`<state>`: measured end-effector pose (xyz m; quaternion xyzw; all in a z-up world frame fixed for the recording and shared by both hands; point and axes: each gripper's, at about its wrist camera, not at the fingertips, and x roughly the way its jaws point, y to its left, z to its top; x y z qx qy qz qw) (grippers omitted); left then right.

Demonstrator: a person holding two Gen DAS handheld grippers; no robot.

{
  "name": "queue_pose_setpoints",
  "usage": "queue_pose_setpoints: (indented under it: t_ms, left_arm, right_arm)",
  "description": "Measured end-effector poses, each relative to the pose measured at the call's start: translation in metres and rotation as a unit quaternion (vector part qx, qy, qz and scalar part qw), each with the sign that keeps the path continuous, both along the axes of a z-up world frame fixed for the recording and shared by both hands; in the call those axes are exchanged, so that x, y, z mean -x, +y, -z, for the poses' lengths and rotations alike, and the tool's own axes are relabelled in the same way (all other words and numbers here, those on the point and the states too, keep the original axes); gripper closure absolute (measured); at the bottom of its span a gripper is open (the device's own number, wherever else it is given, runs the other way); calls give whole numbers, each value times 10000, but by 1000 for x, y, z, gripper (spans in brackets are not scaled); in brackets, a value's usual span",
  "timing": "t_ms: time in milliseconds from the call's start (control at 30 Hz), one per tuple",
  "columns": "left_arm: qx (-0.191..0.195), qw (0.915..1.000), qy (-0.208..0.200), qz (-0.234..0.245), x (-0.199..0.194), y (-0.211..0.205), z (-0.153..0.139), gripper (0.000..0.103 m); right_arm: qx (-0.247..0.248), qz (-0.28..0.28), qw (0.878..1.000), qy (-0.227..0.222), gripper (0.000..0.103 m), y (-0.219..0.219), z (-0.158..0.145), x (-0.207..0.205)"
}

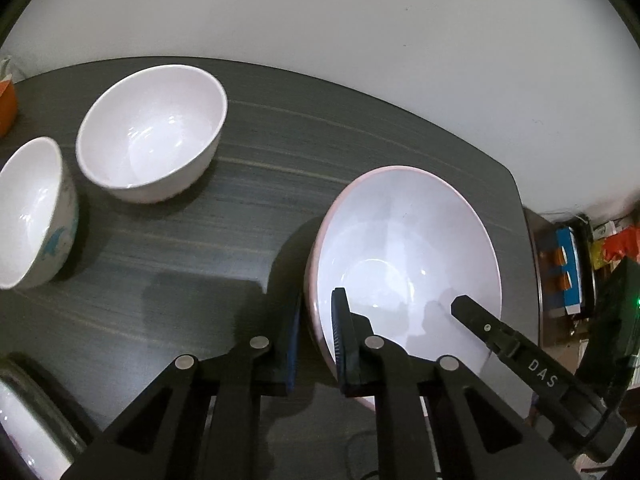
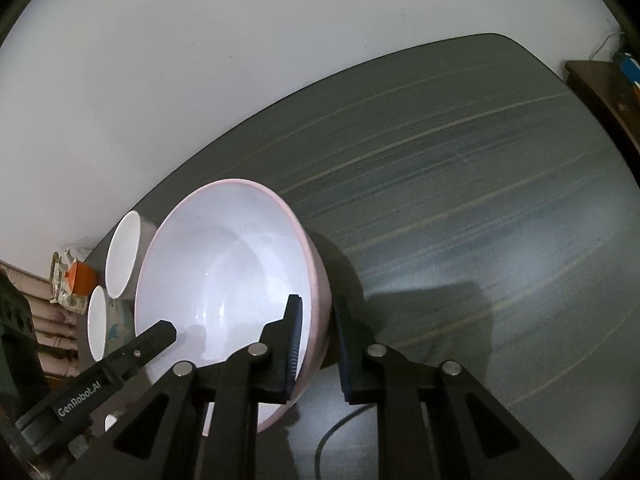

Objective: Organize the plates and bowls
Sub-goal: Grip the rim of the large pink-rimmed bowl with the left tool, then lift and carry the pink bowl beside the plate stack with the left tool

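1. The large pink-rimmed white bowl (image 1: pixel 404 256) sits on the dark grey wood-grain table (image 1: pixel 248 152), near its right edge.
2. The left gripper (image 1: pixel 318 332) straddles the bowl's left wall, one pad inside and one outside, jaws narrowly parted; whether they press the wall cannot be told.
3. The right gripper (image 2: pixel 318 340) straddles the opposite wall the same way, grip equally unclear.
4. A plain white round bowl (image 1: pixel 152 132) and a white bowl with blue print (image 1: pixel 32 212) stand well apart to the left.
5. An orange cup (image 2: pixel 82 278) sits at the table's far left.
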<state>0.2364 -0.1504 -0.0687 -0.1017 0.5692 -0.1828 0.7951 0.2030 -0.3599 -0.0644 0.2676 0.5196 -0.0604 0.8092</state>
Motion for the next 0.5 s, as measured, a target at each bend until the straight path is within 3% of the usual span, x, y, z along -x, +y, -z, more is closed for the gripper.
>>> queue_pose_setpoints:
  t_ms: [500]
  left_arm:
    - [-157, 9997, -172, -91, 76, 58, -15, 91]
  right_arm:
    - [162, -278, 9992, -221, 87, 44, -25, 57]
